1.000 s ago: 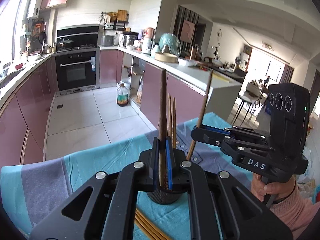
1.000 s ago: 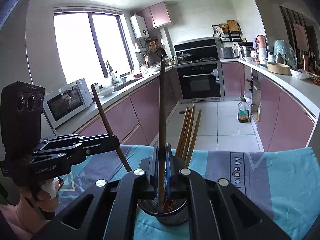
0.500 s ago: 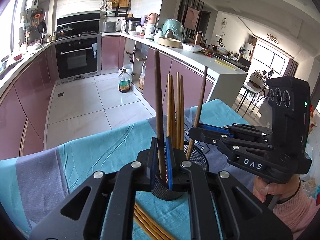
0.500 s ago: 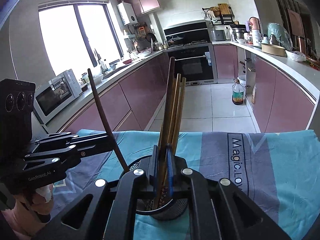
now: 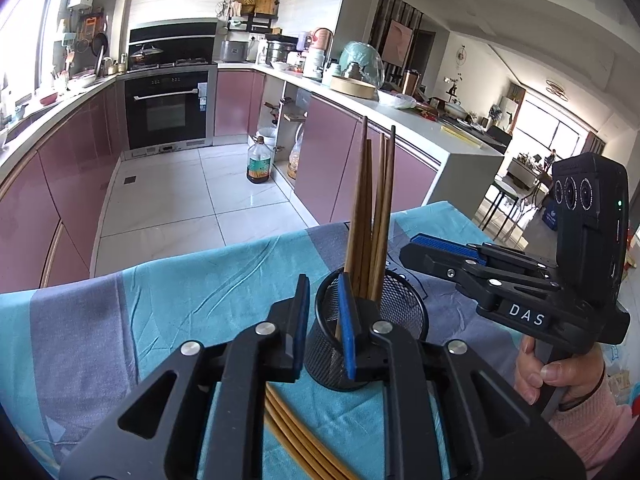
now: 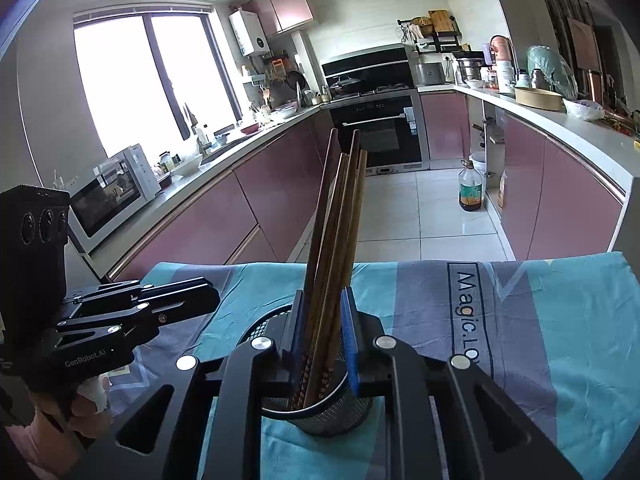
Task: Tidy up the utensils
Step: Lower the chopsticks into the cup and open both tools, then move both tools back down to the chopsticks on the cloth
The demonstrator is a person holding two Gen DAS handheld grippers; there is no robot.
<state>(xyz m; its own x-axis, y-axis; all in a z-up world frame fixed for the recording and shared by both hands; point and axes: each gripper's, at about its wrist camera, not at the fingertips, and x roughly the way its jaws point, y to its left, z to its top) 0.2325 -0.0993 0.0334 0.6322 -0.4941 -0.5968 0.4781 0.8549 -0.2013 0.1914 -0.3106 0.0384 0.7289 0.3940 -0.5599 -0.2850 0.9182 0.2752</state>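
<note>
A black mesh holder (image 5: pixel 396 316) stands on the blue and grey cloth and holds several brown chopsticks (image 5: pixel 370 216) upright. My left gripper (image 5: pixel 324 320) is open, its right finger at the holder's near rim. More chopsticks (image 5: pixel 296 436) lie flat on the cloth under it. In the right wrist view the holder (image 6: pixel 332 404) and its chopsticks (image 6: pixel 340 220) stand between the fingers of my right gripper (image 6: pixel 323 328), which is open and grips none of them. The right gripper also shows in the left wrist view (image 5: pixel 444 250), open, to the right of the holder.
The cloth-covered table (image 6: pixel 540 320) ends at a far edge over the tiled kitchen floor. The left gripper and hand (image 6: pixel 100 320) sit at the holder's left in the right wrist view. Pink cabinets and counters stand beyond the table.
Both grippers opened and let go of their dark chopsticks, which now stand in the holder with the others. Both grippers dropped lower toward the holder.
</note>
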